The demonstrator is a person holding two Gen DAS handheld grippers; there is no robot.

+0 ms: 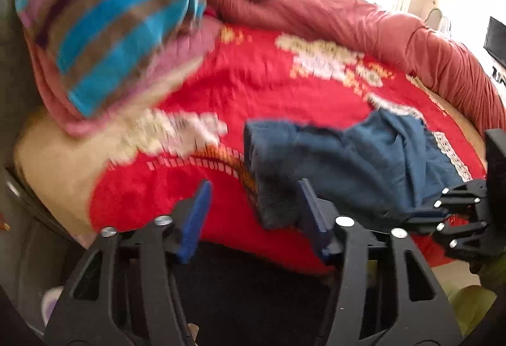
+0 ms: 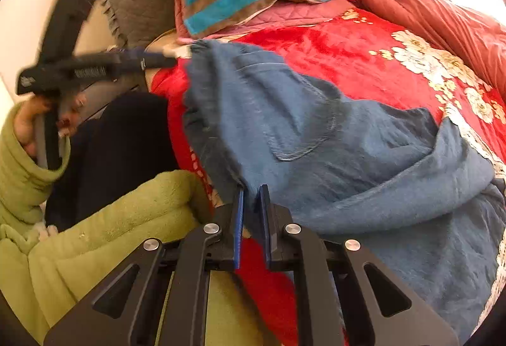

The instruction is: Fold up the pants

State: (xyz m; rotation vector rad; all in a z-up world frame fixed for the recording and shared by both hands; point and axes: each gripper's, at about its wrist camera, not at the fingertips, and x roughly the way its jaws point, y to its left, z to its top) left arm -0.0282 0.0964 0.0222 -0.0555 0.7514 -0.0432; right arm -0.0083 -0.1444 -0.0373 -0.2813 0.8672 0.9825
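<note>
The left gripper [image 1: 253,213], its blue-padded jaws spread with nothing pinched, hovers at the near edge of the red floral plush blanket [image 1: 259,74], beside the waistband of the crumpled blue denim pants [image 2: 316,137]. These lie along that near edge. The right gripper [image 2: 252,213] is pressed together on the pants' hem fabric.

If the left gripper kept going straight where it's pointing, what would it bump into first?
Most likely the red blanket: the open left gripper points at it, with the blue pants just beside its right finger. Depth is unclear in the blur.
</note>
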